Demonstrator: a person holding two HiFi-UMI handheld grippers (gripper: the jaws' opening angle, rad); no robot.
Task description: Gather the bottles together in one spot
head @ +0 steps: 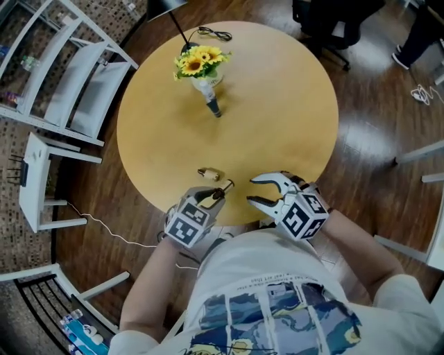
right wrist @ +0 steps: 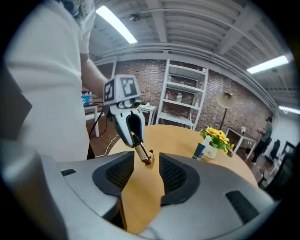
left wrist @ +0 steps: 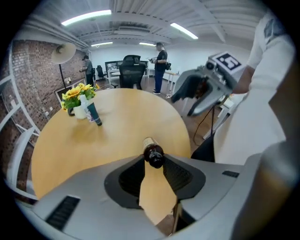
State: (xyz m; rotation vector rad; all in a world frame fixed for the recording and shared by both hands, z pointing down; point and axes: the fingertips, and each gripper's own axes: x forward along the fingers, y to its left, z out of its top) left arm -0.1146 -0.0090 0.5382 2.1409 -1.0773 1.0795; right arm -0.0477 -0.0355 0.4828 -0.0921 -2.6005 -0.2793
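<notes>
A small brown bottle [head: 223,187] hangs over the round yellow table's [head: 277,104] near edge, and my left gripper [head: 216,195] is shut on it. In the left gripper view the bottle [left wrist: 151,149] points away between the pads, cap toward the camera. A second small brown bottle [head: 208,173] lies on the table just beyond it. A dark teal bottle [head: 214,106] leans beside the sunflower vase [head: 205,83] at the far side. My right gripper [head: 266,191] stands open and empty to the right of the held bottle; its view shows the left gripper [right wrist: 135,138] holding the bottle [right wrist: 139,151].
A white shelf and white chairs [head: 76,76] stand left of the table. A black office chair [head: 326,21] is at the far right, and a lamp base with a cable [head: 208,31] is at the table's far edge. People [left wrist: 161,65] stand in the background.
</notes>
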